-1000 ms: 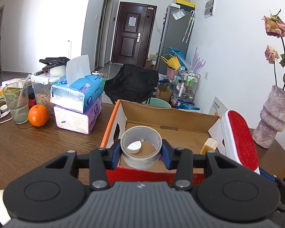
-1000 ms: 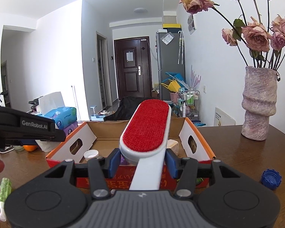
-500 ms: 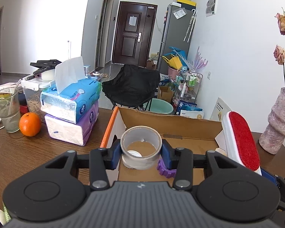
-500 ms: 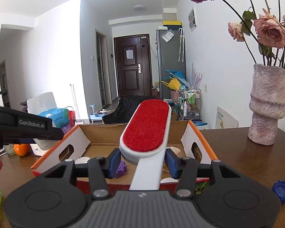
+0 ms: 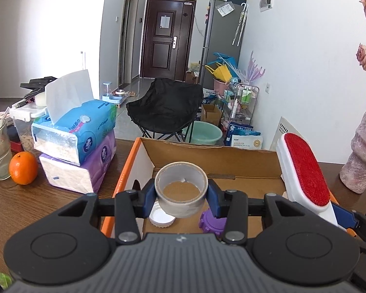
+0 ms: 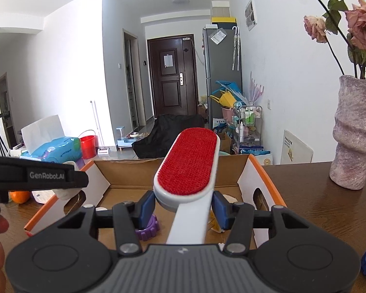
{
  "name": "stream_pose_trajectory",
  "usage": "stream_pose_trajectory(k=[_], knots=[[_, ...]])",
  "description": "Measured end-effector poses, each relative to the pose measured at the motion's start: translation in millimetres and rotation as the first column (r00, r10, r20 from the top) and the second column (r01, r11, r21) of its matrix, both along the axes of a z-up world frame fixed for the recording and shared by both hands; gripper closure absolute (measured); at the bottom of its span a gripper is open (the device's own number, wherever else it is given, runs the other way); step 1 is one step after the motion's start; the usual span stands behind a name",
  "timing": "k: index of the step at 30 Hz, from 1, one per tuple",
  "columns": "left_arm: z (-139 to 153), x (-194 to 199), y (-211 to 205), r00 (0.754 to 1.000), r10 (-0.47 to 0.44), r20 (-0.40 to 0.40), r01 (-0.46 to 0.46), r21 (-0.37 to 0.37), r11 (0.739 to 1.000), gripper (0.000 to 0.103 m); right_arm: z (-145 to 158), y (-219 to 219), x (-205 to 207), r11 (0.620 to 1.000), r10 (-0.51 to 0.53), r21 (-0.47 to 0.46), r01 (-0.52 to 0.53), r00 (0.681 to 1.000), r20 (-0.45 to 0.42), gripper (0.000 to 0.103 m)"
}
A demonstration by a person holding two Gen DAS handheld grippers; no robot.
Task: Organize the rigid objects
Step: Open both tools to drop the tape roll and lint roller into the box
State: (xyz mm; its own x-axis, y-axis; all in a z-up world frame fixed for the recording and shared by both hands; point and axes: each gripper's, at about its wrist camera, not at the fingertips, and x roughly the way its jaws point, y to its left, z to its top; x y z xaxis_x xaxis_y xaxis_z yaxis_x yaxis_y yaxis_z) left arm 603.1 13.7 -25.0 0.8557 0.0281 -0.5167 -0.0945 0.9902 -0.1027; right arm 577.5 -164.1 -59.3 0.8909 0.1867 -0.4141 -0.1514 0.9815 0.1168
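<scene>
Here, the left hand-held gripper grips a tape roll over the box; the right hand-held gripper clamps a lint brush, whose long head may snag the rim.

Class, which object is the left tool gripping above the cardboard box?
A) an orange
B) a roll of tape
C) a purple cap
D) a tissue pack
B: the left tool is clamped on the roll of tape, held over the cardboard box.
</scene>
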Motion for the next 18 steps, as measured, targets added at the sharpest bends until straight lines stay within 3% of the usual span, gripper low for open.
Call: stream_pose_trajectory(k=[10, 11, 12, 15, 16, 18], knots=[[-7.9, 17.3, 0.0, 0.999, -0.023, -0.026, 0.023, 0.008, 1.000, 0.058, 0.0, -6.0, 27.4, 1.000, -0.023, 0.010, 0.023, 0.997, -0.073, 0.052], [-8.2, 17.4, 0.8, 0.999, -0.024, -0.029, 0.024, 0.004, 1.000, 0.052, -0.5, -8.7, 29.4, 0.999, -0.026, 0.016, 0.027, 0.995, -0.094, 0.051], [-8.3, 17.5, 1.6, 0.999, -0.014, -0.035, 0.014, 0.008, 1.000, 0.038, -0.6, -12.0, 30.3, 0.999, -0.032, 0.026, 0.035, 0.994, -0.108, 0.048], [-6.3, 14.2, 2.6, 1.000, 0.000, -0.018, 0.001, 0.026, 1.000, 0.017, 6.2, -20.6, 22.7, 0.996, -0.079, 0.034, 0.081, 0.995, -0.059, 0.008], [-5.3, 13.6, 3.3, 1.000, 0.004, -0.016, -0.003, 0.030, 1.000, 0.015, 9.7, -23.3, 19.1, 0.995, -0.092, 0.034, 0.093, 0.995, -0.032, 0.003], [-3.9, 11.9, 5.0, 1.000, 0.018, -0.010, -0.018, 0.029, 0.999, 0.002, 15.1, -26.7, 14.6, 0.995, -0.098, 0.032, 0.098, 0.995, -0.008, 0.003]])
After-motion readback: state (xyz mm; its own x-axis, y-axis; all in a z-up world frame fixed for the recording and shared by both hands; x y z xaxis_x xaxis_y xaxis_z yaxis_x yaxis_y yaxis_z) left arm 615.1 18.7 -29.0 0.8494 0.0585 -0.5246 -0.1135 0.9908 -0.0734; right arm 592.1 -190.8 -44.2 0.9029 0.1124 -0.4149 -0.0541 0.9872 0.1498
